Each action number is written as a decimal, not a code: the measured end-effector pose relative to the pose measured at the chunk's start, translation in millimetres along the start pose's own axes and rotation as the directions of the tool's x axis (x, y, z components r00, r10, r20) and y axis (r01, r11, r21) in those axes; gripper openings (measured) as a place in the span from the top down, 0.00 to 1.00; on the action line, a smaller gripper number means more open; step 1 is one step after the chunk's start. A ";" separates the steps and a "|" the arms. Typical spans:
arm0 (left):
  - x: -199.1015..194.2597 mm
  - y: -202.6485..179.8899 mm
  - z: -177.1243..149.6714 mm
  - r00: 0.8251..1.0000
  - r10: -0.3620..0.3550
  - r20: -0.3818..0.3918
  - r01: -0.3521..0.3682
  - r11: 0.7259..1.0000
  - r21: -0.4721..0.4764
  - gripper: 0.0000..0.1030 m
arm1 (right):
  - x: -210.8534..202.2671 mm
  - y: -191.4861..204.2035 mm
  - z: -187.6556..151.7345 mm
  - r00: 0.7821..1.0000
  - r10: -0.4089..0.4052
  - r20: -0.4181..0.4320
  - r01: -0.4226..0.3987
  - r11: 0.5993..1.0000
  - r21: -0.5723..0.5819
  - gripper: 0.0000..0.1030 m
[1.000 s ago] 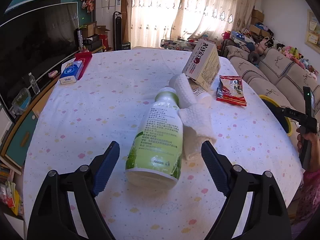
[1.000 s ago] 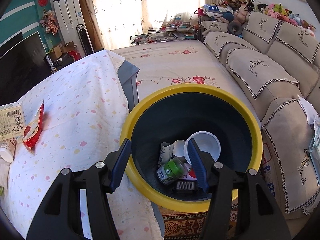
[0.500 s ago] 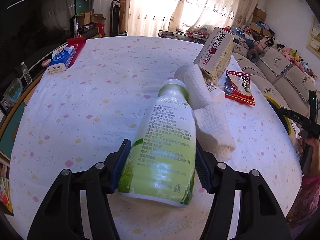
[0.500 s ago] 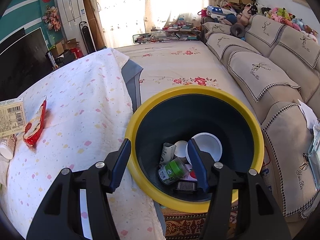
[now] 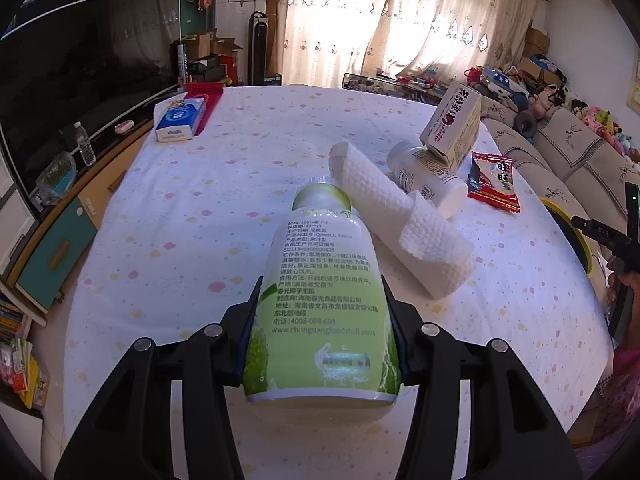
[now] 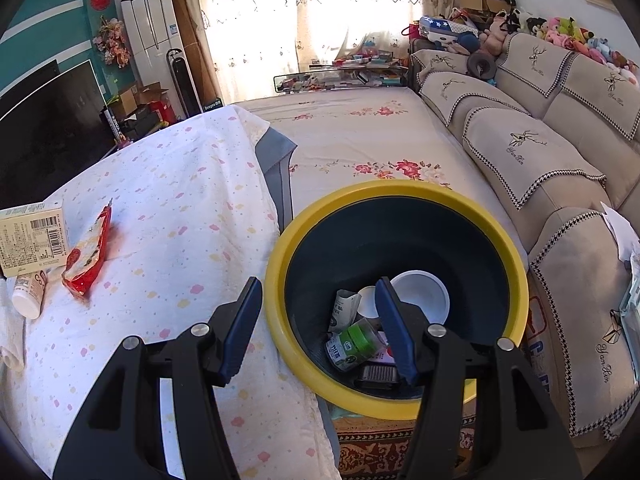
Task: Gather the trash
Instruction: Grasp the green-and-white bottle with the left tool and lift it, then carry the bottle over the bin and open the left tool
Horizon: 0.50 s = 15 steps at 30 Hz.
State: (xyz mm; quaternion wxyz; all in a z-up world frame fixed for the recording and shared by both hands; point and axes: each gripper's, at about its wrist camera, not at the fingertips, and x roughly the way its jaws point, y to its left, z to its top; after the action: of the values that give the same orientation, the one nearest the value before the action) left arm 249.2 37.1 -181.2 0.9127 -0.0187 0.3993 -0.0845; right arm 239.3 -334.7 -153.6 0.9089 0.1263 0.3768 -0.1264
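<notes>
My left gripper (image 5: pixel 322 312) is shut on a white and green plastic bottle (image 5: pixel 322 280), gripping its lower body, base toward the camera. Behind it on the spotted tablecloth (image 5: pixel 200 220) lie a white cloth roll (image 5: pixel 400 216), a small white bottle (image 5: pixel 428 180), a leaning carton (image 5: pixel 452 124) and a red snack packet (image 5: pixel 494 182). My right gripper (image 6: pixel 318 312) is open and empty above the near rim of a yellow-rimmed dark bin (image 6: pixel 400 192) that holds several pieces of trash. The packet (image 6: pixel 86 260), the carton (image 6: pixel 32 236) and the small bottle (image 6: pixel 28 292) also show at the left of the right wrist view.
A blue tissue pack (image 5: pixel 180 120) on a red box sits at the table's far left. A TV (image 5: pixel 72 80) stands left of the table. A sofa (image 6: pixel 540 152) is right of the bin. The other hand-held gripper (image 5: pixel 616 236) shows at the right edge.
My left gripper closed on the green bottle and lifted it slightly. My right gripper stayed open and drifted a little left, off the bin's middle toward its near rim.
</notes>
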 end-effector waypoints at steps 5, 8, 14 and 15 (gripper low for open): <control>-30.1 3.8 1.7 0.998 0.009 0.059 -0.008 1.000 -0.010 0.50 | -3.5 1.1 -1.3 1.000 0.005 0.004 -0.005 1.000 -0.004 0.46; -50.4 0.4 6.8 0.994 -0.003 0.111 0.003 1.000 -0.005 0.50 | -5.3 2.4 -1.6 1.000 0.007 0.007 -0.007 1.000 -0.005 0.46; -78.1 -15.9 22.8 0.983 -0.030 0.179 0.024 0.999 0.038 0.50 | -10.0 1.3 -3.0 1.000 0.016 0.015 -0.016 1.000 -0.003 0.46; -81.8 -18.8 25.1 0.981 -0.040 0.187 0.033 0.998 0.044 0.50 | -10.7 0.4 -3.0 1.000 0.016 0.016 -0.016 1.000 -0.002 0.46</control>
State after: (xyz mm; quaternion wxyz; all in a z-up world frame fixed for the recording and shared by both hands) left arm 210.5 31.6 -102.8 0.9448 -0.0154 0.3091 -0.1073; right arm 230.0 -331.9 -147.9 0.9130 0.1275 0.3686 -0.1200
